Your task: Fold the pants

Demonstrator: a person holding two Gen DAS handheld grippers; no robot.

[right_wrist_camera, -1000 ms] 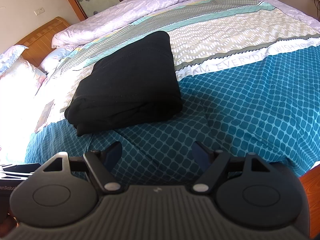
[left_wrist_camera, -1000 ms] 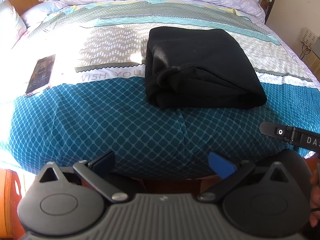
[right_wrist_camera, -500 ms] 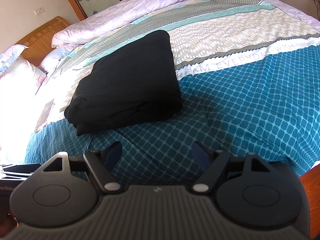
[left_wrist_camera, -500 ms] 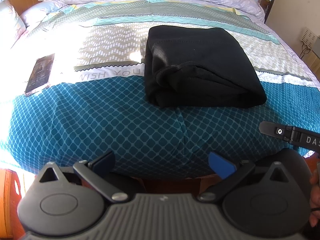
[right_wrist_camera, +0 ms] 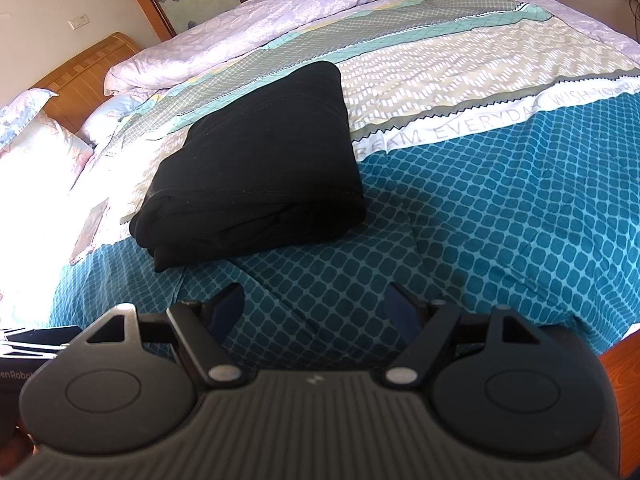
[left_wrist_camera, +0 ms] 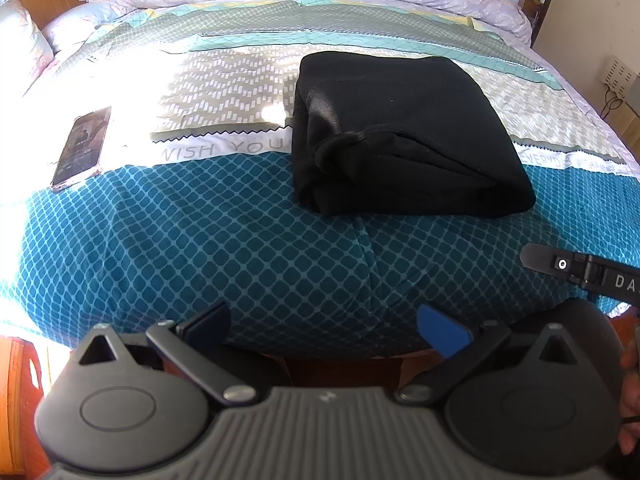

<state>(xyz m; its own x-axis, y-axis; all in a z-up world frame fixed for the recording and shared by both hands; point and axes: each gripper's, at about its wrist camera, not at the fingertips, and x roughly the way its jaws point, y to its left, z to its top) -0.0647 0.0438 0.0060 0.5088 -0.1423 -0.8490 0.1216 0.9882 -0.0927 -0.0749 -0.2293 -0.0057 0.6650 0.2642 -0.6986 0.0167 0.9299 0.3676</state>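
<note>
Left gripper (left_wrist_camera: 324, 330) & right gripper (right_wrist_camera: 318, 312) gape empty, folded pants (left_wrist_camera: 400, 136) well ahead.

Phone (left_wrist_camera: 82, 148) screen content too small to read; in right wrist view phone (right_wrist_camera: 89, 227) washed out by glare at left edge. Quilt (left_wrist_camera: 240, 240) lettering partly hidden behind black folded pants (left_wrist_camera: 400, 132); only "WISH YOU" legible left of them, right part blurred. Pants' underside and inner layers hidden. Black device (left_wrist_camera: 580, 270) at right edge cut off, label reads only "DA". Wall unit (left_wrist_camera: 618, 76) upper right cropped, unidentifiable.
</note>
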